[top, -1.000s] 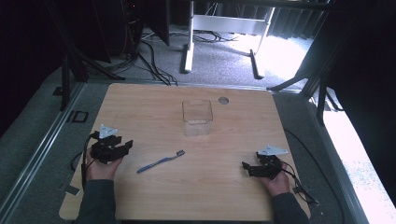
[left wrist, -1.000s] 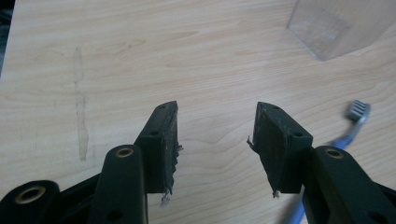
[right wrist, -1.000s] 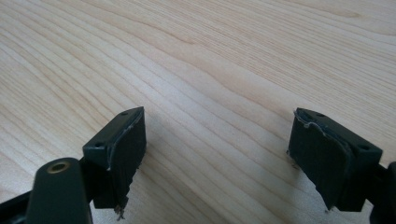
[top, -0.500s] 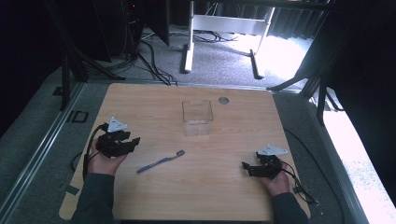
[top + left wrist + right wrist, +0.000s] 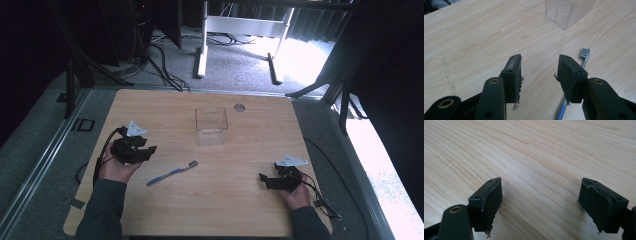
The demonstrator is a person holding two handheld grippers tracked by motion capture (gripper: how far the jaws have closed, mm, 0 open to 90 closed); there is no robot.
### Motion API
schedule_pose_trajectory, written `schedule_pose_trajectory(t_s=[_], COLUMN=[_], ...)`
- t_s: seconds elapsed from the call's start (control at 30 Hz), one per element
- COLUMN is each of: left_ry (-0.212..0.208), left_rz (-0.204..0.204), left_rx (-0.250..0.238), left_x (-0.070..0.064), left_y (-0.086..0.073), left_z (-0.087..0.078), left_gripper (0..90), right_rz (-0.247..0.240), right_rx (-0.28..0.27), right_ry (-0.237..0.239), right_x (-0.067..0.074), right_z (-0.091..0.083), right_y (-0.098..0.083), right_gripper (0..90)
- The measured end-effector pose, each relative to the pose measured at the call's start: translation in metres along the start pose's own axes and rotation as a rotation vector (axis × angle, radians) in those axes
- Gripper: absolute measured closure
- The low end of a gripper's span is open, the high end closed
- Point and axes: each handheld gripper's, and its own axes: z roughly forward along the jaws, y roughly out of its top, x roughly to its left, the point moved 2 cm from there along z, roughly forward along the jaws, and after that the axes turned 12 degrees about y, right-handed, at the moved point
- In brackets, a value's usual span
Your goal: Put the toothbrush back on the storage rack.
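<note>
A blue toothbrush (image 5: 172,173) lies flat on the wooden table (image 5: 235,205), bristles toward a clear plastic box (image 5: 211,126) that stands upright farther back. My left gripper (image 5: 150,150) is raised over the table's left side, just left of the toothbrush. In the left gripper view the gripper (image 5: 540,58) is open; its jaws have just been closing a little with nothing between them. The toothbrush (image 5: 584,56) lies beside and under the right-hand jaw, and the box (image 5: 566,12) is ahead. My right gripper (image 5: 264,180) rests low at the right and stands open over bare wood (image 5: 540,182).
A small round grommet (image 5: 239,107) sits in the tabletop behind the box. Cables trail from both grippers off the table edges. Beyond the far edge are floor cables and a white desk frame (image 5: 202,55).
The left hand has lifted its gripper and carried it forward and to the right, nearer the toothbrush. The right hand and gripper have stayed put.
</note>
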Motion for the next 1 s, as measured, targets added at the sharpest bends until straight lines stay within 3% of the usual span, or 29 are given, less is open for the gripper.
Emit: schedule_pose_trajectory(t_s=[0.37, 1.0], left_ry=[-0.041, -0.07], left_rz=[0.066, 0.132], left_rx=[0.033, 0.083], left_x=[-0.012, -0.027], left_y=[0.012, 0.026], left_z=[0.011, 0.022], left_gripper=[57.0, 58.6], right_rz=[0.001, -0.005], right_rx=[-0.001, -0.001], right_ry=[0.0, 0.0], right_x=[0.0, 0.0], right_z=[0.0, 0.0], right_y=[0.0, 0.0], right_gripper=[18.7, 18.7])
